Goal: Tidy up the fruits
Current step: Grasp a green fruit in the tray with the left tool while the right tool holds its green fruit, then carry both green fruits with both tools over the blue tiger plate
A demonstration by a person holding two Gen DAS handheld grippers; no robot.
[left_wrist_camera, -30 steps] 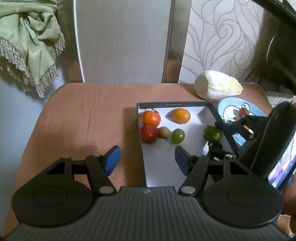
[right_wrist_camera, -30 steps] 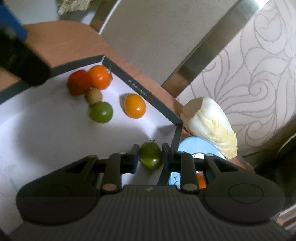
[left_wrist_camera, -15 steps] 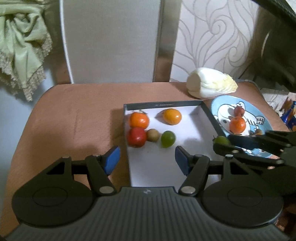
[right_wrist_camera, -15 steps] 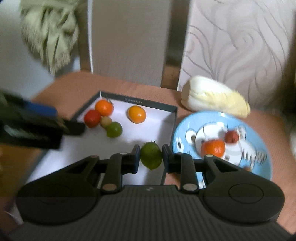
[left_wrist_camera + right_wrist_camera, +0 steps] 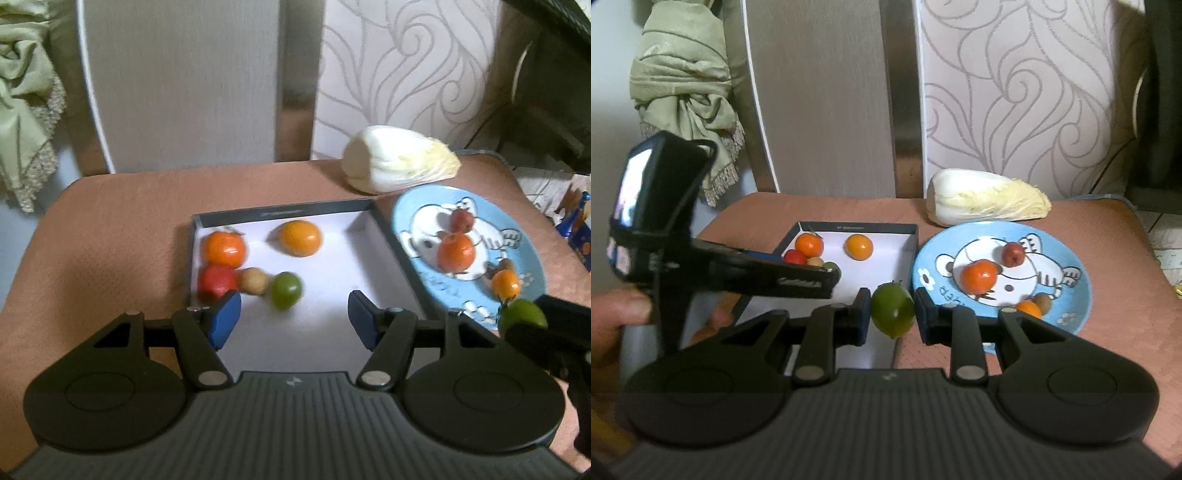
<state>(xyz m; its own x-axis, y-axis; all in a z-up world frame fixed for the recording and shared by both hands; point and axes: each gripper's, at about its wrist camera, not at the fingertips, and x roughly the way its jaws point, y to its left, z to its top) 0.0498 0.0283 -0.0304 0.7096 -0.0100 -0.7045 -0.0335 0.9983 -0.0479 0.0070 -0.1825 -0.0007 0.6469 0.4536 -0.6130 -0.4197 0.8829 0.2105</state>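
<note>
Pinching green fruit (image 5: 892, 313), right tool (image 5: 891, 314) seemingly above plate (image 5: 1071, 295) edge; left tool (image 5: 293, 319) spread, empty.

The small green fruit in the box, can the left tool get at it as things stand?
Probably yes. The left tool is open and empty, and the small green fruit lies just ahead of its tips, with nothing on top; the tan fruit sits close beside it.

A swirl-patterned wall (image 5: 1027, 96) rises behind the table (image 5: 110, 229), whose top is salmon-coloured. A grey panel (image 5: 820, 92) stands at its far edge, and a green fringed cloth (image 5: 683, 85) hangs near the far left corner.
</note>
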